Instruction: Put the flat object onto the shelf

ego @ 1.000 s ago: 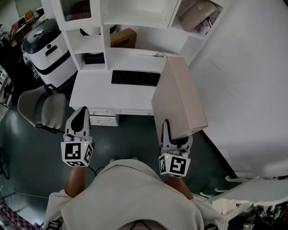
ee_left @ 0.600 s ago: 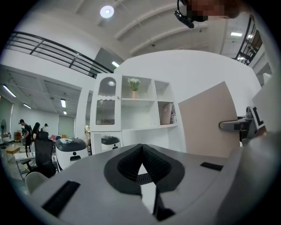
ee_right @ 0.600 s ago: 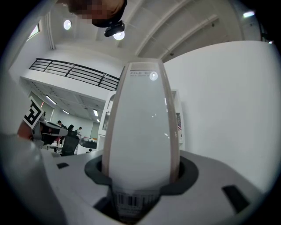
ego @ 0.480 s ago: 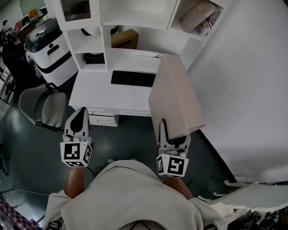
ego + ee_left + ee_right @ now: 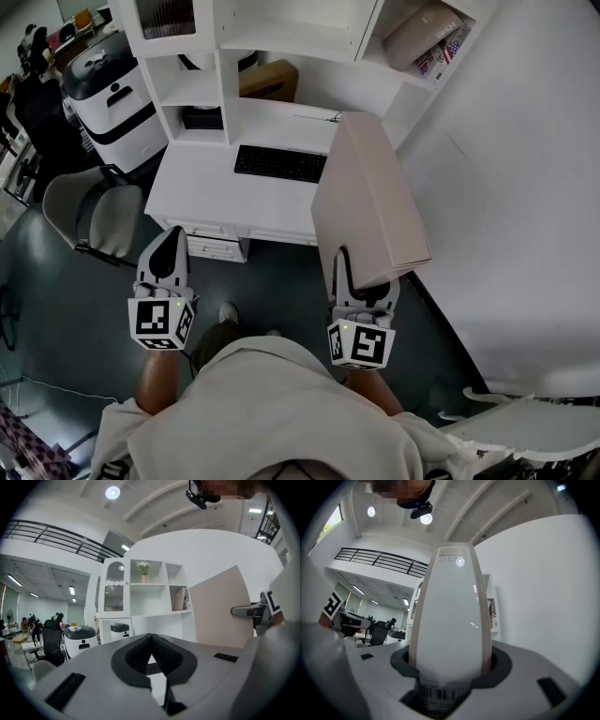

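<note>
The flat object (image 5: pixel 370 202) is a wide, thin beige file box standing on edge, and my right gripper (image 5: pixel 349 269) is shut on its near end. In the right gripper view its white spine (image 5: pixel 451 616) rises between the jaws, with a barcode label at the bottom. My left gripper (image 5: pixel 169 247) hangs at the left, shut and empty, its pads (image 5: pixel 140 653) meeting at the tips. The white shelf unit (image 5: pixel 220 84) stands ahead above a white desk (image 5: pixel 211 192). The left gripper view shows the box (image 5: pixel 220 606) at the right, in front of the shelf (image 5: pixel 145 597).
A black keyboard (image 5: pixel 281 162) lies on the desk, with a brown box (image 5: pixel 269 80) behind it. Books fill the upper right compartment (image 5: pixel 422 37). A grey chair (image 5: pixel 89 211) and a white machine (image 5: pixel 108 89) stand left of the desk. A white wall (image 5: pixel 525 169) runs along the right.
Both grippers keep their grip and place. The view has shifted a little, so desk and shelf sit slightly to the right, and a shoe now shows below the left gripper.
</note>
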Motion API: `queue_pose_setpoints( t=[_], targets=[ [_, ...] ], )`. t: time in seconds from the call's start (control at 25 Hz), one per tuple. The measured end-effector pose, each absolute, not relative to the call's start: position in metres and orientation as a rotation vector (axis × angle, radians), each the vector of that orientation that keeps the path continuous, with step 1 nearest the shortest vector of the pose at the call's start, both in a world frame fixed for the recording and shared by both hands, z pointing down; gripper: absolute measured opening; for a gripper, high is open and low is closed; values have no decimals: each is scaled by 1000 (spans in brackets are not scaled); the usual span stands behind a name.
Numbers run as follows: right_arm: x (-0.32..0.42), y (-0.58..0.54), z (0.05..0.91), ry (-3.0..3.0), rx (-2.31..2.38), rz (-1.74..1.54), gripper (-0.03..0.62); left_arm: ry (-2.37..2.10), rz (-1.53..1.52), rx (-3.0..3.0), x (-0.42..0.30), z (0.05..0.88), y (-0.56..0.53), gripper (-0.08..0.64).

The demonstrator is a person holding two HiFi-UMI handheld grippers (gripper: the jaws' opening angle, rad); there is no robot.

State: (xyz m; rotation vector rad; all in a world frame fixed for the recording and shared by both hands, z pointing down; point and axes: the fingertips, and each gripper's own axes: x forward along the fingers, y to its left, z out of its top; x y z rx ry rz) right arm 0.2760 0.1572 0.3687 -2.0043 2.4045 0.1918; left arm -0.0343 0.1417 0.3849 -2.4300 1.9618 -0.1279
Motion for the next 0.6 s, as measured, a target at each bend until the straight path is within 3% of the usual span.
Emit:
queue_pose_setpoints(
  t=[0.6],
  targets=[
    [244, 96, 372, 2383, -2068, 225, 268, 1891, -85, -2500, -61, 397, 56, -8]
  ],
)
